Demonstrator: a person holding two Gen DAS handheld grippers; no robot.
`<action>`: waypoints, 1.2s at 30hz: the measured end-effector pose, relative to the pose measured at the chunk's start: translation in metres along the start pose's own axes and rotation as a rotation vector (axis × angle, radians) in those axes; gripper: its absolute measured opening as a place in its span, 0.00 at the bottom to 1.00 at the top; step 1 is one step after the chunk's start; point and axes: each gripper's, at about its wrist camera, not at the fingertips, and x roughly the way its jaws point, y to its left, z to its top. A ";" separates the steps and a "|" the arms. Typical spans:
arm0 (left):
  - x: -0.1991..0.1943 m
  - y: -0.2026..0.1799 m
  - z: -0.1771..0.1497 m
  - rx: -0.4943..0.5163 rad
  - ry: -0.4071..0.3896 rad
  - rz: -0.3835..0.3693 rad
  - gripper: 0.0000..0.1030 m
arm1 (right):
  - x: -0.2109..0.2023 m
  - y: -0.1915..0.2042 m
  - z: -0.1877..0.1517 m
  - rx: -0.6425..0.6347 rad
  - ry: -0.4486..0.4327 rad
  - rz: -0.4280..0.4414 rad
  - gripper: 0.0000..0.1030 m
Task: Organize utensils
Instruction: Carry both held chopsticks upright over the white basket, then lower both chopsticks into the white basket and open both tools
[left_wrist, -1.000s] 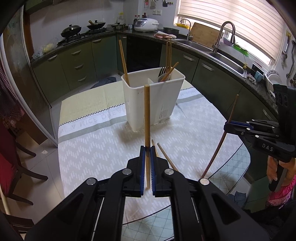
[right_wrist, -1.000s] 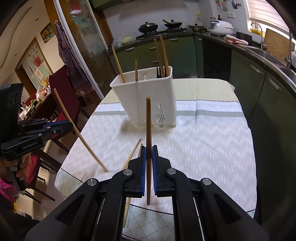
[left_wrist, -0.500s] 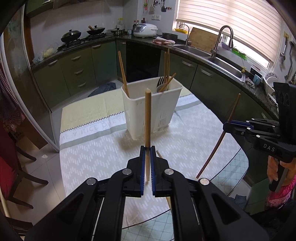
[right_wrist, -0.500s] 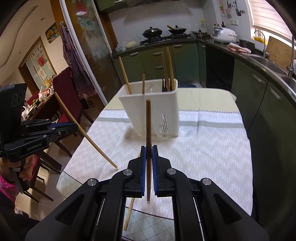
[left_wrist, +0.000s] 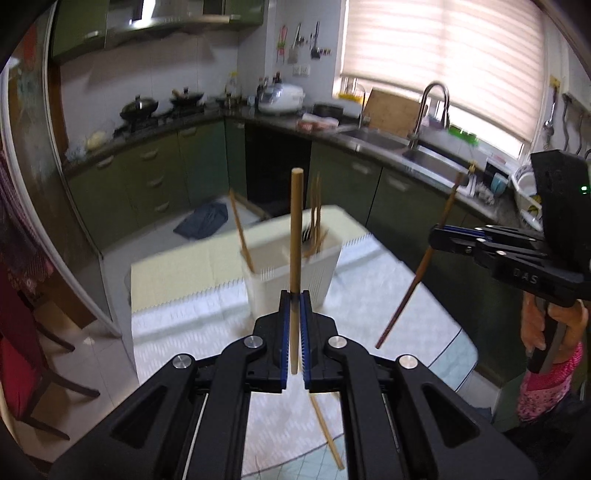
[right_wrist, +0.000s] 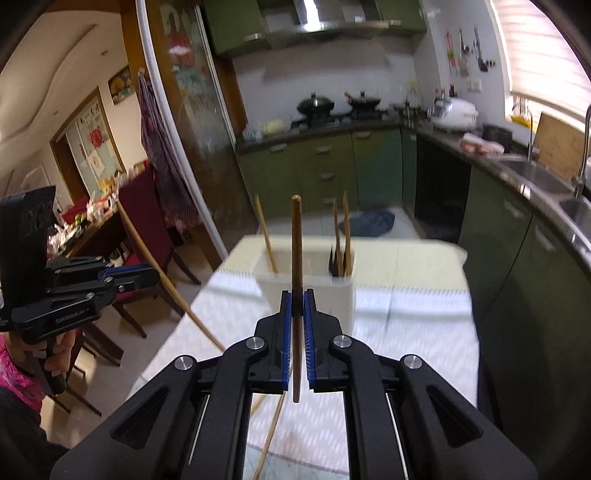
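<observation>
My left gripper (left_wrist: 294, 295) is shut on a light wooden chopstick (left_wrist: 295, 229) and holds it upright, well above the table. My right gripper (right_wrist: 296, 295) is shut on a darker wooden chopstick (right_wrist: 296, 243), also upright. Each gripper shows in the other's view: the right gripper (left_wrist: 437, 234) with its slanted chopstick (left_wrist: 417, 273), the left gripper (right_wrist: 153, 275) with its own (right_wrist: 173, 288). The white utensil caddy (left_wrist: 317, 269) stands on the table ahead, holding several chopsticks and a fork; it also shows in the right wrist view (right_wrist: 332, 291). A loose chopstick (left_wrist: 327, 432) lies on the tablecloth below.
The table with its patterned cloth (left_wrist: 369, 295) has a glass edge near me (left_wrist: 454, 354). Green kitchen cabinets (left_wrist: 399, 206) and a sink run along the right. Red chairs (right_wrist: 147, 218) stand left of the table. A cloth lies on the floor (left_wrist: 203, 219).
Both grippers have risen and tilted up with their chopsticks still gripped. The caddy now sits lower and farther in both views, and more of the kitchen wall shows.
</observation>
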 end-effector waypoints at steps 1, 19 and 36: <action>-0.009 -0.001 0.009 0.004 -0.029 0.003 0.05 | -0.007 0.000 0.010 -0.002 -0.027 -0.004 0.07; 0.024 0.007 0.105 0.002 -0.321 0.041 0.05 | 0.063 -0.024 0.112 0.042 -0.166 -0.097 0.07; 0.080 0.027 0.046 -0.049 -0.138 0.008 0.05 | 0.143 -0.039 0.052 0.058 0.014 -0.108 0.33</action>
